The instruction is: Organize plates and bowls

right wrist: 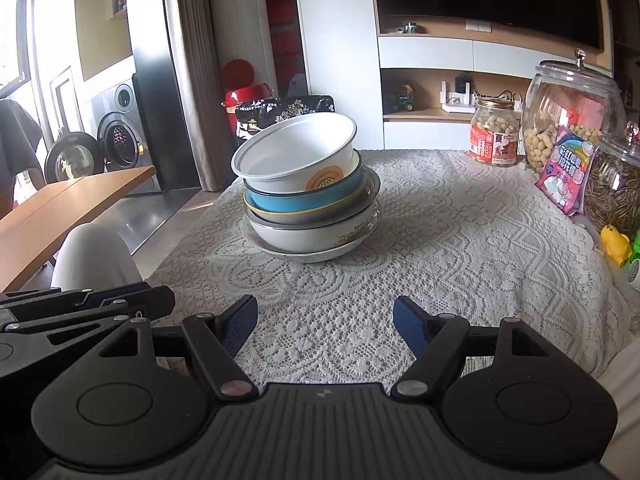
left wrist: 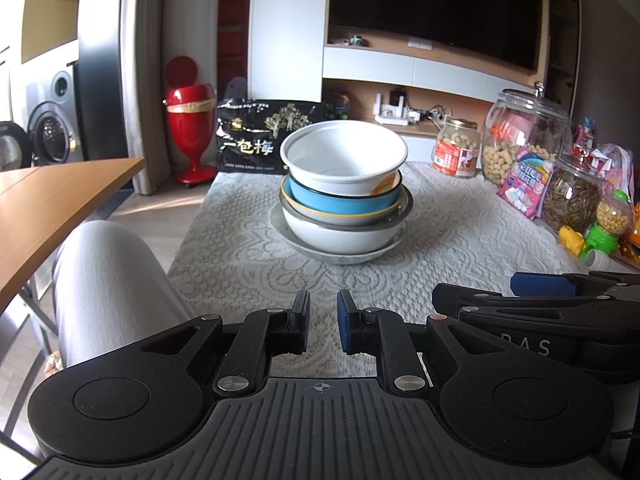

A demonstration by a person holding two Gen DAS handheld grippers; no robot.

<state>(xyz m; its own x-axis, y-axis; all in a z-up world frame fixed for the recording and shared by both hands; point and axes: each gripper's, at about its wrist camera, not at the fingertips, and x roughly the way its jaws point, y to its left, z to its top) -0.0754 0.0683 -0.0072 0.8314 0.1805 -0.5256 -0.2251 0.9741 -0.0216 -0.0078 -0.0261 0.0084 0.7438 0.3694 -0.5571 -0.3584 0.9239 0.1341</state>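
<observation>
A stack of dishes stands in the middle of the lace-covered table (left wrist: 460, 232). On top is a white bowl (left wrist: 344, 152), tilted, in a blue bowl (left wrist: 340, 202). Under these are a grey-rimmed dish and a larger white bowl (left wrist: 340, 238), all on a shallow plate (left wrist: 348, 259). The right wrist view shows the same stack (right wrist: 304, 192), left of centre. My left gripper (left wrist: 323, 300) is near the front edge, short of the stack, shut to a narrow slit with nothing in it. My right gripper (right wrist: 325, 308) hangs beside it, open and empty, also short of the stack.
Glass jars of snacks (left wrist: 520, 136) and bright packets and toys (left wrist: 528, 184) line the table's right side. A black printed bag (left wrist: 256, 140) stands behind the stack. A wooden tabletop (left wrist: 48, 204) and a person's knee (left wrist: 104, 280) are at the left.
</observation>
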